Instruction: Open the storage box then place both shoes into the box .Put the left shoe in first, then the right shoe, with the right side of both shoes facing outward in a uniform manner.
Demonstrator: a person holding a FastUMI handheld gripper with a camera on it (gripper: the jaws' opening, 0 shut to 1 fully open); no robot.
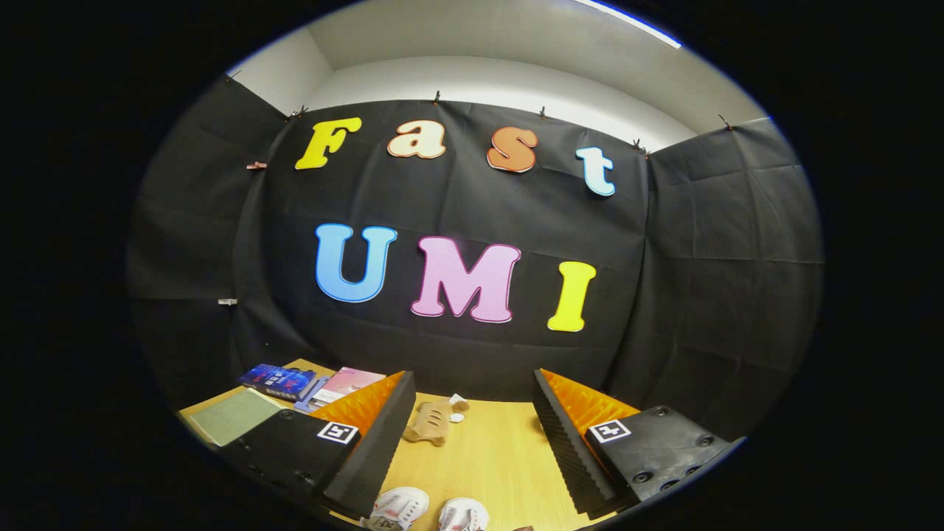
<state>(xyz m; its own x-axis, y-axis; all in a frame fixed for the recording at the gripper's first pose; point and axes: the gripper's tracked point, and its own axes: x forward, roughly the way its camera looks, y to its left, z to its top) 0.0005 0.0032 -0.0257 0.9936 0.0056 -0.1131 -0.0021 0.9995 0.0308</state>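
Black gripper [472,450], orange-backed ribbed black pads (square tags, screws on the mounts).

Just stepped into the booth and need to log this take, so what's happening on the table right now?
A hand-held gripper is raised above a wooden table, its fingers wide open and holding nothing. Two white shoes lie side by side on the table between and below the fingers, untouched. Farther ahead, between the fingers, sits a small tan object with a few white bits beside it. Some booklets and a green mat lie beyond the left finger. The shoe task looks barely begun.
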